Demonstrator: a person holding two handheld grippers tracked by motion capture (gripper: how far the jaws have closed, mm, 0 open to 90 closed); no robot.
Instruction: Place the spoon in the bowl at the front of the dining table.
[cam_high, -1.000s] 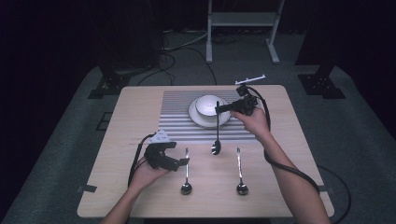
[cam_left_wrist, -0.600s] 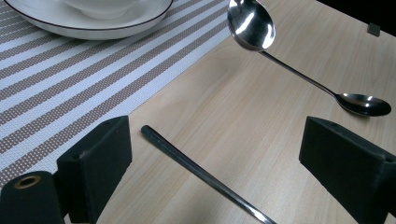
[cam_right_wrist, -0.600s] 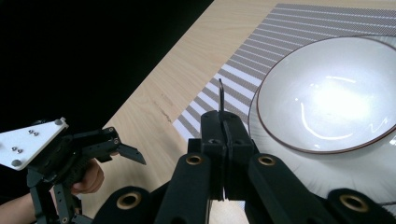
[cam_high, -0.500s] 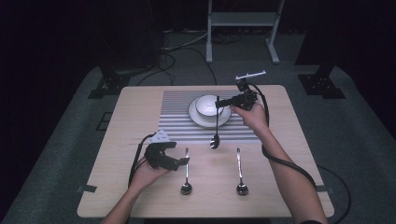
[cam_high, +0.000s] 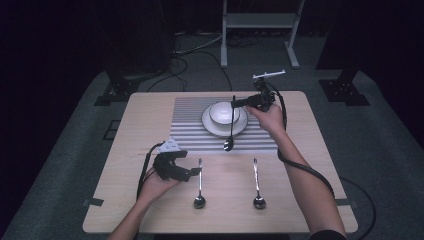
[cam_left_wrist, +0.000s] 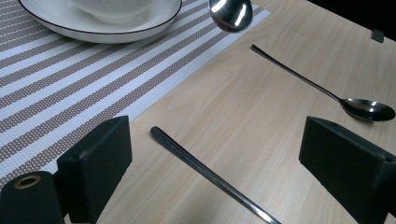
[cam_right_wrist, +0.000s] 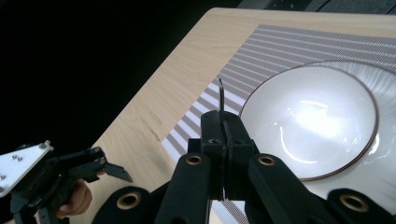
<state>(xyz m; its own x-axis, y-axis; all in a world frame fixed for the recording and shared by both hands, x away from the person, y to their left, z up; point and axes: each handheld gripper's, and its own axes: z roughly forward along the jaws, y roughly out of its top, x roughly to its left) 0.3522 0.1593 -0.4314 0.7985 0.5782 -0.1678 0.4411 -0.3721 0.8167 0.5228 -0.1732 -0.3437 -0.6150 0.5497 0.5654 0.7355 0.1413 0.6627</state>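
— What is near us on the bench (cam_high: 130, 130)?
— Two spoons lie flat. The left tool (cam_high: 196, 171) sits low with its jaws wide apart around the left spoon's (cam_high: 199, 182) handle, not pinching.
— And farther off?
— The right tool (cam_high: 234, 104) pinches a hanging spoon (cam_high: 230, 131) by its handle, beside the bowl (cam_high: 223, 113).

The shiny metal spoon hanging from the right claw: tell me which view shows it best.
The high view: the shiny metal spoon hangs whole from the right claw, bowl down, before the white bowl. The left gripper view catches its bowl alone; the right gripper view, its handle tip above the shut jaws.
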